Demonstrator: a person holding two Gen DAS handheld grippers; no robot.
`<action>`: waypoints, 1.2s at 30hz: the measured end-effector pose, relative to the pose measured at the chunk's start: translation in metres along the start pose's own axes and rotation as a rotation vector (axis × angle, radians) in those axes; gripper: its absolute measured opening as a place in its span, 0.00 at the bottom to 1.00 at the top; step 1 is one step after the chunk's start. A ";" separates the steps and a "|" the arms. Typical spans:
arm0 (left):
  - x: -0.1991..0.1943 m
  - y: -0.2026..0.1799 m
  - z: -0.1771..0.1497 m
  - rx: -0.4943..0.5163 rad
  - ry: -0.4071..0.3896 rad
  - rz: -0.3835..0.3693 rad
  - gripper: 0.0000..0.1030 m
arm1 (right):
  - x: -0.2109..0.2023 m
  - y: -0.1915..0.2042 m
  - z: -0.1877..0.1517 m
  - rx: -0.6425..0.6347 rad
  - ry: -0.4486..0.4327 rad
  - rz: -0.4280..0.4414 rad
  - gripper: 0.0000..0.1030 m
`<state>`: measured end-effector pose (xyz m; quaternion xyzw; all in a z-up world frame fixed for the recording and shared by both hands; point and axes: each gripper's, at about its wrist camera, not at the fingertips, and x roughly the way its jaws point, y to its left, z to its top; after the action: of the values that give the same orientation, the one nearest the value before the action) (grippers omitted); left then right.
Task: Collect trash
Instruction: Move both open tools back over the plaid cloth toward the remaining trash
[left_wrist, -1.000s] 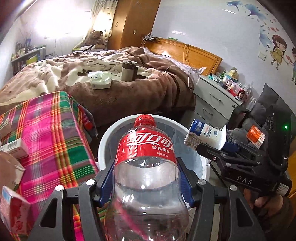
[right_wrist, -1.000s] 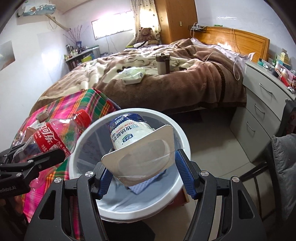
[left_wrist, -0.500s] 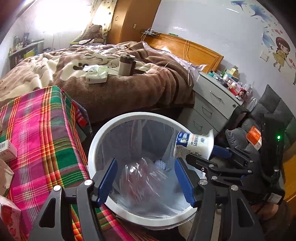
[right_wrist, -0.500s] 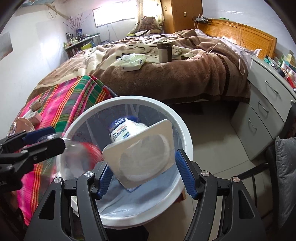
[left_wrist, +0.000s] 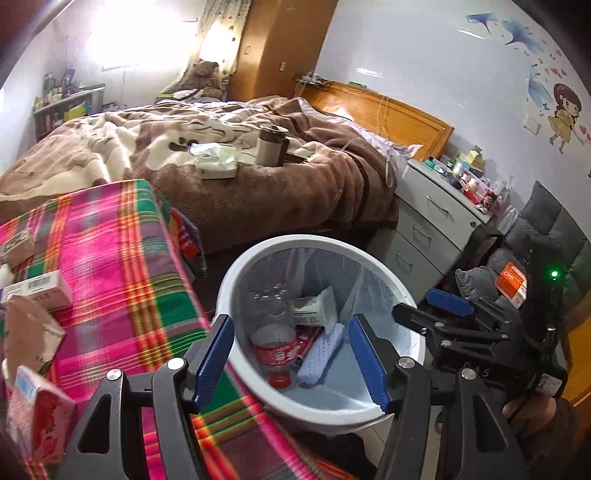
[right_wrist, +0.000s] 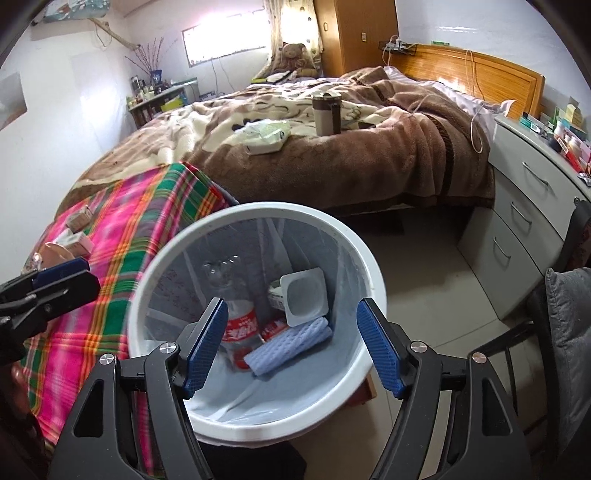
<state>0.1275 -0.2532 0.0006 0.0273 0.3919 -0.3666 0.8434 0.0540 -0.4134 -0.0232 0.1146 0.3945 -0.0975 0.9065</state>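
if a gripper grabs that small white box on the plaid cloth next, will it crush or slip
The white box looks like thin cardboard, so probably light and apt to dent under a hard squeeze. Its flat sides should grip well. Lying flat on soft plaid cloth, it likely won't roll.

bottle (right_wrist: 240, 325) in bin (right_wrist: 354, 240), bed (right_wrist: 369, 166) behind

White Chinese characters on the plastic bottle's (right_wrist: 241, 326) red label, not clearly legible
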 end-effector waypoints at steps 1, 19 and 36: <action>-0.004 0.002 -0.001 0.000 -0.005 0.006 0.62 | -0.001 0.002 0.000 -0.001 -0.006 0.003 0.72; -0.074 0.054 -0.017 -0.058 -0.103 0.126 0.62 | -0.021 0.054 -0.001 -0.029 -0.099 0.087 0.72; -0.144 0.147 -0.051 -0.185 -0.181 0.296 0.62 | -0.008 0.140 -0.008 -0.124 -0.057 0.256 0.72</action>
<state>0.1275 -0.0430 0.0276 -0.0260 0.3382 -0.2019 0.9188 0.0800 -0.2766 -0.0043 0.1051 0.3560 0.0402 0.9277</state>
